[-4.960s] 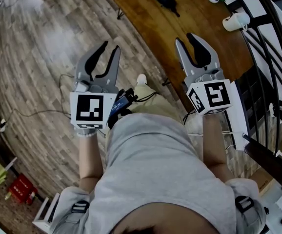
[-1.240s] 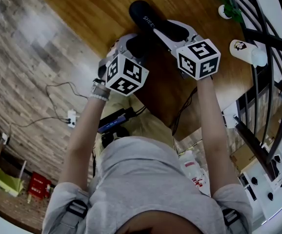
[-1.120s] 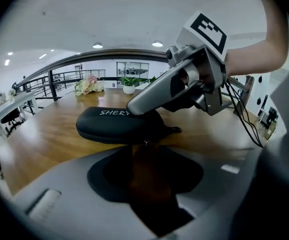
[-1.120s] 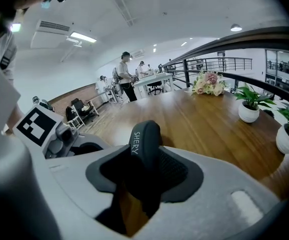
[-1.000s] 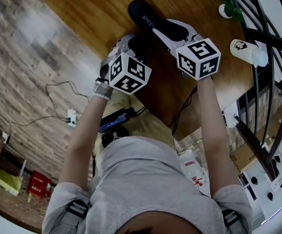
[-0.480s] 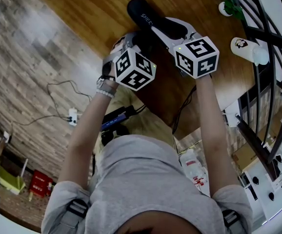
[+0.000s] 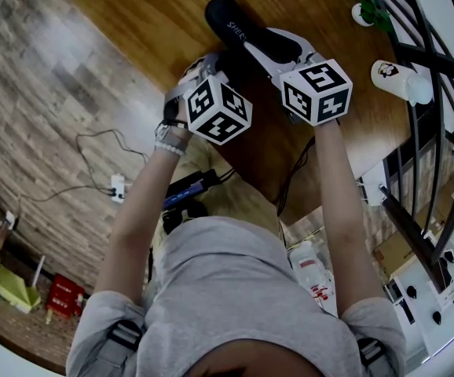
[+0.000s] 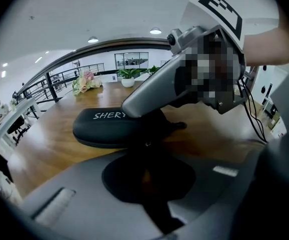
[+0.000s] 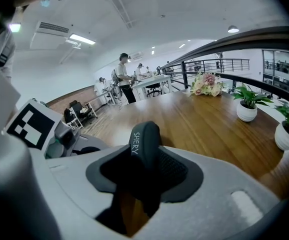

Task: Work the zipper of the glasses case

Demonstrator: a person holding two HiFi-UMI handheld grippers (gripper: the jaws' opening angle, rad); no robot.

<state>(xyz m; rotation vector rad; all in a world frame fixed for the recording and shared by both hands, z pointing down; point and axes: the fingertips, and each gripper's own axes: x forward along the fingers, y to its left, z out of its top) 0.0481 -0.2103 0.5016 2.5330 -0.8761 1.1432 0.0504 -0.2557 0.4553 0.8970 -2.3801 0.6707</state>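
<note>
Black glasses case (image 7: 228, 18), closed, clamped in right tool (image 9: 143, 156).

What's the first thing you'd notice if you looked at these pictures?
A long black glasses case lies on the wooden table, clamped in the right gripper. The left gripper sits against the case's side, jaws closing there; what they pinch is too small to tell.

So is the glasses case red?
No, the glasses case is black, as the head view shows plainly.
</note>
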